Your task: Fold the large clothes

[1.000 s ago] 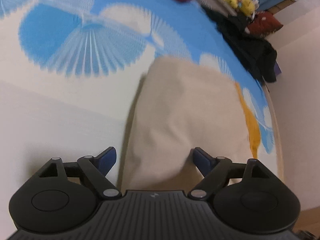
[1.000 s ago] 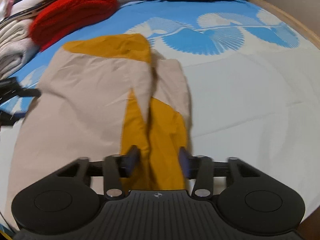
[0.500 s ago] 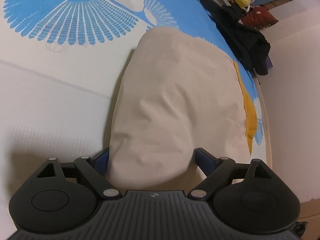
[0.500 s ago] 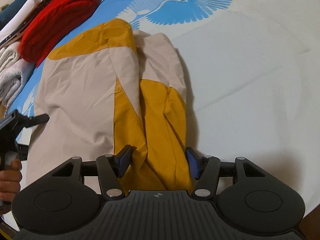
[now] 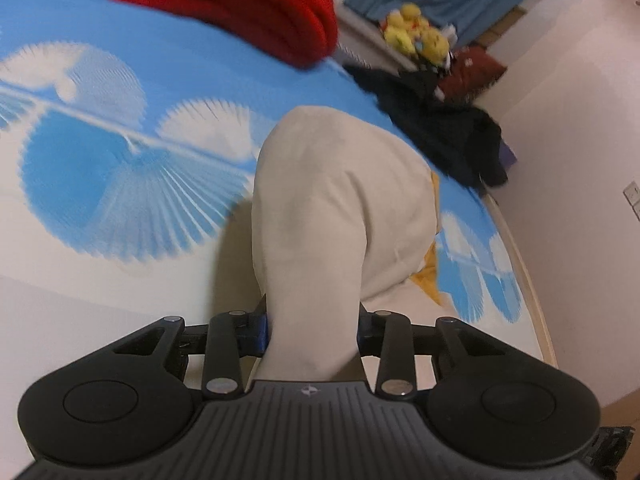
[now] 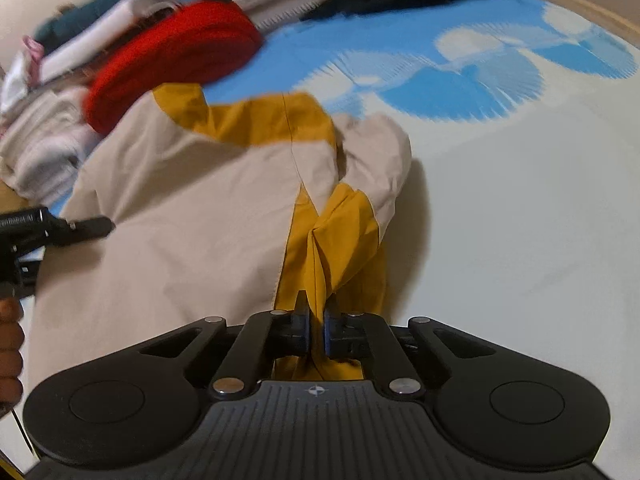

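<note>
A large beige garment (image 5: pixel 328 208) with mustard-yellow panels lies on the blue-and-white bed sheet (image 5: pixel 100 184). My left gripper (image 5: pixel 312 322) has a bunched beige edge between its pads; its jaws are closing on it and the cloth is pulled up into a ridge. In the right wrist view the garment (image 6: pixel 192 216) spreads to the left. My right gripper (image 6: pixel 317 332) is shut on a pinched fold of the mustard fabric (image 6: pixel 340 236). The left gripper (image 6: pixel 56 228), with a person's hand (image 6: pixel 8 344) on it, shows at the garment's left edge.
A folded red knit (image 5: pixel 240 4) lies at the head of the bed beside a stack of folded pale clothes (image 6: pixel 40 140). Black clothes (image 5: pixel 440 136) and yellow plush toys (image 5: pixel 416 36) sit by the wooden bed edge (image 5: pixel 532 280). White sheet stretches right of the garment.
Both grippers went from open around the cloth to closed on it. The left one rose, pulling the beige edge up; the right one pinched the mustard fold and shifted.
</note>
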Available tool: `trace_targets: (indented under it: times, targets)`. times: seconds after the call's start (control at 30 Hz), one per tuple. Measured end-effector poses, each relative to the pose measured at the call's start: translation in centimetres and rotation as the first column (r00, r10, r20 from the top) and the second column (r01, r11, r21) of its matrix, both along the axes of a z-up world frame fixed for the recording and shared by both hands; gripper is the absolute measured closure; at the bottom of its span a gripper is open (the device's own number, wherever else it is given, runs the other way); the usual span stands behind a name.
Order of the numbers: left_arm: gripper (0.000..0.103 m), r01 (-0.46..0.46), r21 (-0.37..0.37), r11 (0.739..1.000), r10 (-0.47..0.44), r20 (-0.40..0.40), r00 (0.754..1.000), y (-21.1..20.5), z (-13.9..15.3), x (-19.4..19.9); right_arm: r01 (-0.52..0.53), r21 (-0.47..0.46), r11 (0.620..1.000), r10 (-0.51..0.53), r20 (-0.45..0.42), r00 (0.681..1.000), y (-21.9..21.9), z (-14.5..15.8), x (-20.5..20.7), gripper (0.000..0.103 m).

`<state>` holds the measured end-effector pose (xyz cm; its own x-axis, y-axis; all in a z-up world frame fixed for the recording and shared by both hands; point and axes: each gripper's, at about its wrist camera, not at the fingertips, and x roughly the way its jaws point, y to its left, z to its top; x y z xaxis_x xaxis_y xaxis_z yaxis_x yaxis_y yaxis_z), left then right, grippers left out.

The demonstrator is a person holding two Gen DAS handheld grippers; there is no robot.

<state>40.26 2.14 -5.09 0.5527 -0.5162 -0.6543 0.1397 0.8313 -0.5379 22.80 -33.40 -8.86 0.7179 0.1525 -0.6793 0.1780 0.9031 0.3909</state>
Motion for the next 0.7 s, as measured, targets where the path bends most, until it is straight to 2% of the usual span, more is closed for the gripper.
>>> trace_targets:
  times: [0.1,0.2,0.3,0.43,0.47,0.53,0.57,0.63,0.7]
  targets:
    - [0.062,-0.057,0.021,0.998,0.057,0.027,0.998,3.7,1.3,0.7,-0.023,0.024,0.999,0.021,0.071,0.997,1.8,0.8,1.5,0.098]
    - [0.053,-0.154,0.076,0.985,0.149,0.066,0.987,7.6,1.8,0.8,-0.075,0.057,0.996,0.067,0.13,0.989,4.0,1.3,2.8,0.098]
    - [0.048,-0.172,0.107,0.979,0.166,0.061,0.984,10.5,2.2,0.6,-0.123,0.026,0.992,0.119,0.131,0.984,6.1,1.0,4.0,0.098]
    - [0.044,-0.02,0.132,0.991,0.026,-0.044,0.999,11.1,2.1,-1.1,-0.135,-0.005,0.991,0.135,0.089,0.987,7.0,0.3,5.3,0.098]
    - [0.036,0.025,0.131,0.991,-0.018,-0.055,0.998,10.9,1.8,-1.8,-0.123,-0.015,0.992,0.123,0.076,0.989,6.9,0.1,5.6,0.098]
    - [0.028,0.124,0.157,0.98,-0.109,-0.101,0.989,10.3,0.8,-3.0,-0.097,0.007,0.995,0.096,0.057,0.994,6.6,-0.3,5.9,0.098]
    - [0.028,0.171,0.188,0.967,-0.145,-0.144,0.979,9.7,-0.1,-3.4,-0.09,0.01,0.996,0.089,0.057,0.994,6.5,-0.5,5.7,0.096]
    - [0.025,0.227,0.212,0.951,-0.185,-0.199,0.962,9.3,-2.0,-4.5,-0.07,-0.005,0.998,0.07,0.05,0.996,6.8,-0.5,5.6,0.086]
    - [0.022,0.259,0.208,0.943,-0.213,-0.218,0.952,9.0,-2.9,-5.0,-0.053,0.02,0.998,0.052,0.021,0.998,6.4,-0.8,5.1,0.072]
